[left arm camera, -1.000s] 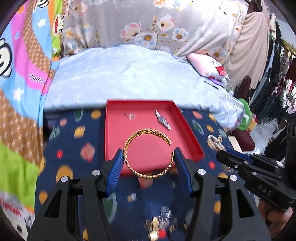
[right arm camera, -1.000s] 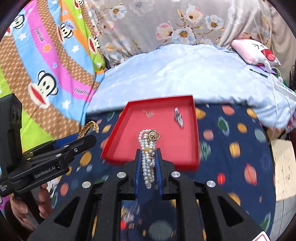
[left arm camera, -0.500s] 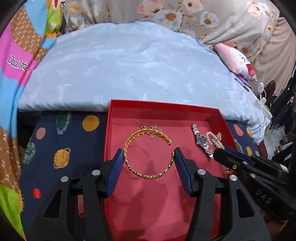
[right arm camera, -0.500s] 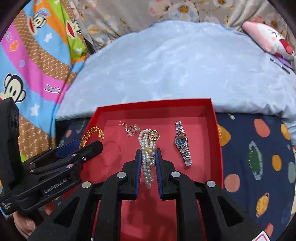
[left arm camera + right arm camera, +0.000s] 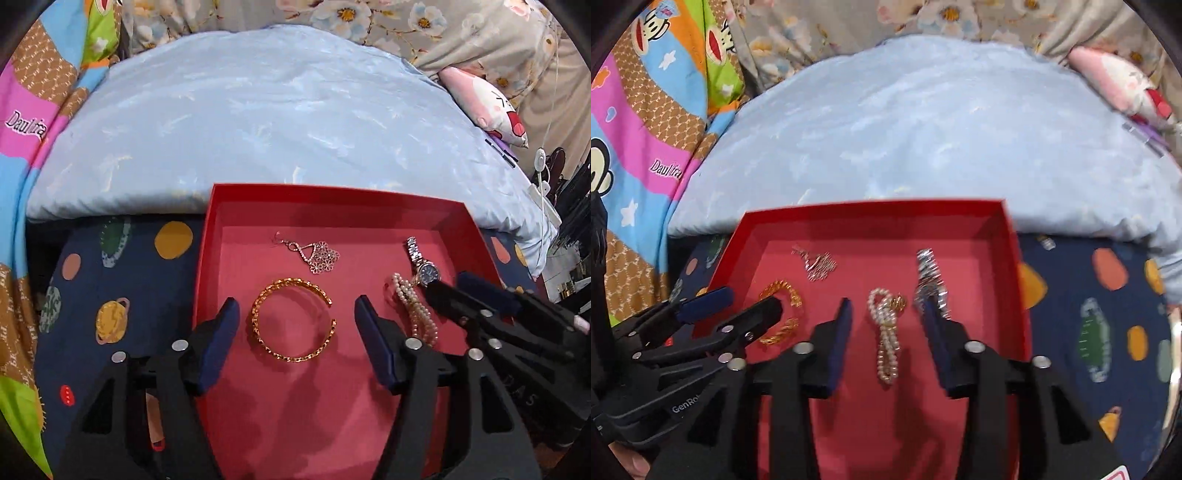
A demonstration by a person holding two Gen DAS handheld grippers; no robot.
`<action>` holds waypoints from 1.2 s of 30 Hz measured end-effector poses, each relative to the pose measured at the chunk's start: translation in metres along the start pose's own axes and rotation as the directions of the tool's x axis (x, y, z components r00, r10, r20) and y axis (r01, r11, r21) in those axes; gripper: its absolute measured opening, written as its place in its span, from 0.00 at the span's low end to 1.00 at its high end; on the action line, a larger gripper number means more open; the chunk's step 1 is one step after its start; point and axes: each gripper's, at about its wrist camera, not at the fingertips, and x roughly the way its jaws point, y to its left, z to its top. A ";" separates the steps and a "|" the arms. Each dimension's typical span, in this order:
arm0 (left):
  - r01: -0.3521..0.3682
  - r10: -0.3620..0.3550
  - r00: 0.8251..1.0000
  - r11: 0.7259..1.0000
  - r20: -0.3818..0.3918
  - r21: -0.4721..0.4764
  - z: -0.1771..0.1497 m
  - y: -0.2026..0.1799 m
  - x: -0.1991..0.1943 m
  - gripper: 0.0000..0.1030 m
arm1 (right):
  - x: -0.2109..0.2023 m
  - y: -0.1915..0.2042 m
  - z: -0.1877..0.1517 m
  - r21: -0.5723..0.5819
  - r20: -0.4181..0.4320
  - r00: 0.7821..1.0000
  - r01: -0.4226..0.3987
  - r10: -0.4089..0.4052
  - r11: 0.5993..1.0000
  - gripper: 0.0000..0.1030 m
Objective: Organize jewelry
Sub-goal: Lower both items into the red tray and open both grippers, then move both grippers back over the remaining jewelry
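Here the left tongs (image 5: pixel 295 325) stand apart around the gold bangle (image 5: pixel 294 319), which lies flat on the floor of the red tray (image 5: pixel 332 199). The right tongs (image 5: pixel 888 325) are likewise spread, the pearl bracelet (image 5: pixel 886 332) lying loose between them beside the silver watch (image 5: pixel 929 280).

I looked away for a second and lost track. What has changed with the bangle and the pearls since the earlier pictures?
Both were let go. The left tool opened and the gold bangle now lies in the red tray; the right tool opened and dropped the pearl bracelet beside it. The watch and silver pendant stayed put.
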 end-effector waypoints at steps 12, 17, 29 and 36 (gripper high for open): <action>-0.065 0.075 0.975 0.997 0.208 -0.051 -0.049 0.020 -0.156 0.78 | -0.176 -0.019 -0.067 0.045 0.182 0.983 -0.035 0.026 0.998 0.52; -0.104 0.109 0.979 0.994 0.174 -0.039 -0.097 0.021 -0.193 0.78 | -0.210 -0.014 -0.124 0.048 0.161 0.987 0.007 -0.014 0.999 0.52; -0.140 0.137 0.988 0.989 0.067 0.038 -0.195 -0.006 -0.208 0.78 | -0.229 0.013 -0.227 0.053 0.042 0.999 -0.024 0.022 0.998 0.52; -0.118 0.115 0.992 0.991 0.041 0.067 -0.218 -0.020 -0.211 0.78 | -0.235 0.029 -0.243 0.041 0.034 0.998 -0.046 0.044 0.998 0.52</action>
